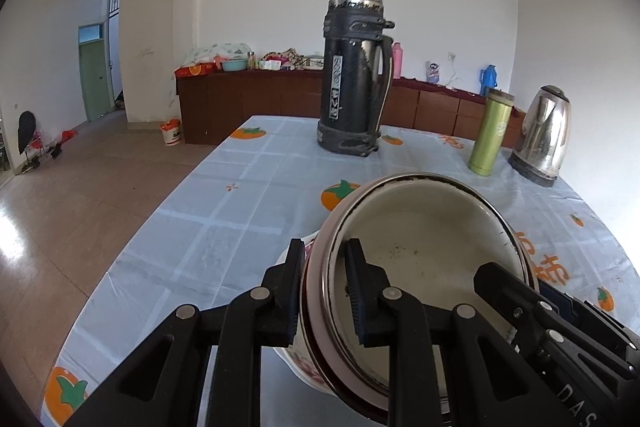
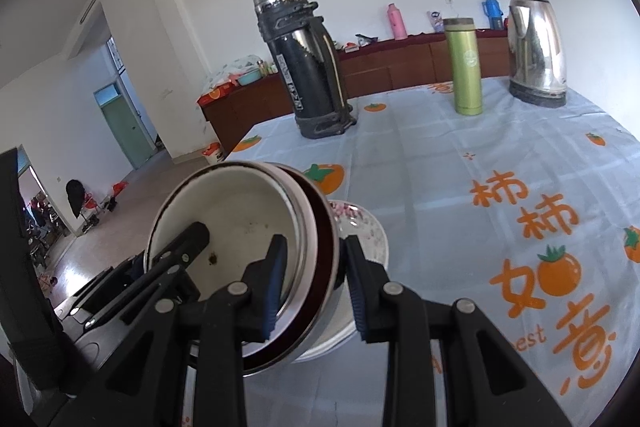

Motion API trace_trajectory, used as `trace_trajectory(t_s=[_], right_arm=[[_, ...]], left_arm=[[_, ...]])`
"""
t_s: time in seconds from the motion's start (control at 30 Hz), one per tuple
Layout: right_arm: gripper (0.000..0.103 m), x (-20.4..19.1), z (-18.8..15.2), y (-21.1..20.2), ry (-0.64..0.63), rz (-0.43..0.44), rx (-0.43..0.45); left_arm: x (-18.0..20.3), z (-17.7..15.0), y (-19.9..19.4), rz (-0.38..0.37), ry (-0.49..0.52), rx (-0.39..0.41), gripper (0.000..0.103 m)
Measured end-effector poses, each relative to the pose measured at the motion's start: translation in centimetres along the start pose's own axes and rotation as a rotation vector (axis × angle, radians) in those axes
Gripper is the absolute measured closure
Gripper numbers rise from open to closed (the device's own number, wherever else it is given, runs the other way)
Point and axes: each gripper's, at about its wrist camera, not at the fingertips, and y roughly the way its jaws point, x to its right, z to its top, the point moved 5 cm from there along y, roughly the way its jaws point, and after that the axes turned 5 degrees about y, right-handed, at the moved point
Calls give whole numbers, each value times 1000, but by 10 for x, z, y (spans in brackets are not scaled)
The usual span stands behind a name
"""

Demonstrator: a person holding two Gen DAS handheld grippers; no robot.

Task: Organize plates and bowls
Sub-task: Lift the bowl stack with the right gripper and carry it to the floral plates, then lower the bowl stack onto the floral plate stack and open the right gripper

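A: How many dishes are nested?

B: Three: a white enamel bowl (image 1: 432, 243) inside a steel bowl (image 2: 320, 267), above a floral plate (image 2: 364, 227).

A: And the claws?

B: Two. The left gripper (image 1: 324, 291) is clamped on the stack's left rim, one finger inside, one outside. The right gripper (image 2: 316, 287) is clamped on the opposite rim.

A: Beyond them?

B: Three vessels on the persimmon tablecloth (image 2: 460, 167): one black thermos (image 1: 352, 75), one green flask (image 1: 490, 131), one steel kettle (image 1: 542, 135).
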Motion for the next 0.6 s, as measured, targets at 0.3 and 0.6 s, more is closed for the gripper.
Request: trace_trajectory(t_s=[0.3,0.6], right_arm=[[73,2,0,22,9,5,-46],[73,6,2,32,18,-1,-74]], left_arm=[[-5,-2,18,14,-7,-45,80],[-4,-5,32,13,-16,-85,79]])
